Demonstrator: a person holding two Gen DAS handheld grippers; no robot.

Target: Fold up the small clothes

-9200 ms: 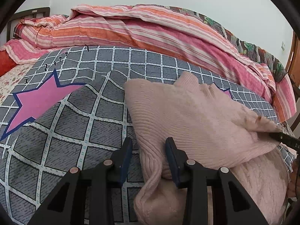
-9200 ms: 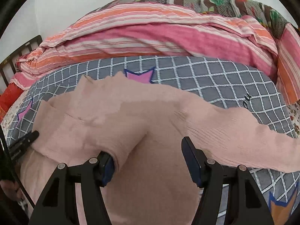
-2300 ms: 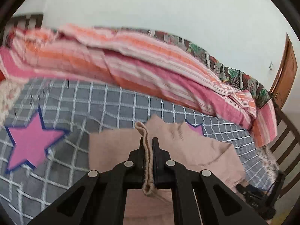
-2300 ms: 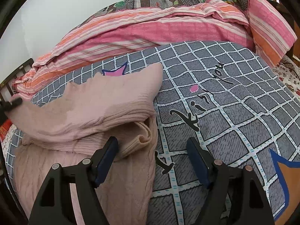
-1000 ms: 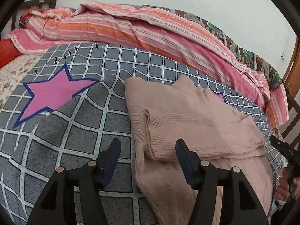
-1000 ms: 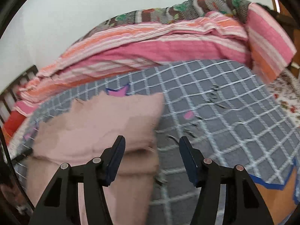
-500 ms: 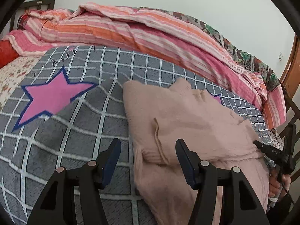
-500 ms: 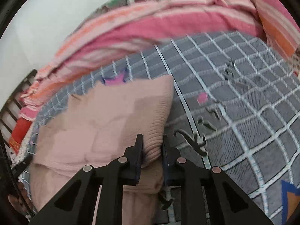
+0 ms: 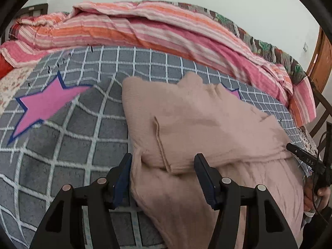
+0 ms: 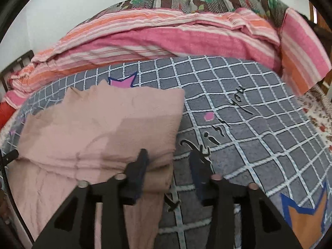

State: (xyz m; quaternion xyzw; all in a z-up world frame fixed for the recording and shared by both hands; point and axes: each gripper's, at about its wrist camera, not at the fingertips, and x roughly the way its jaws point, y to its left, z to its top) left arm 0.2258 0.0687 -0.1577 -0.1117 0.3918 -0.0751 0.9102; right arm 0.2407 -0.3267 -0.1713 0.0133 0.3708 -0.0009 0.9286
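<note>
A pale pink knit sweater (image 9: 199, 122) lies on the grey checked blanket (image 9: 68, 145), both sleeves folded in across its body; it also shows in the right wrist view (image 10: 99, 128). My left gripper (image 9: 162, 167) is open, its jaws either side of the folded sleeve cuff (image 9: 164, 155) at the sweater's left edge. My right gripper (image 10: 169, 164) is open at the sweater's right edge, its left finger over the folded fabric, its right finger over the blanket (image 10: 249, 137). The sweater's lower part runs out of view below.
A rolled pink and orange striped quilt (image 9: 145, 35) lies along the far side of the bed; it also shows in the right wrist view (image 10: 166, 33). A pink star (image 9: 43, 105) marks the blanket at left. Wooden furniture (image 9: 320, 56) stands at far right.
The right gripper, shut on the sweater's right sleeve edge half a second ago, has opened and let it go. The left gripper stays open and has moved in closer over the cuff.
</note>
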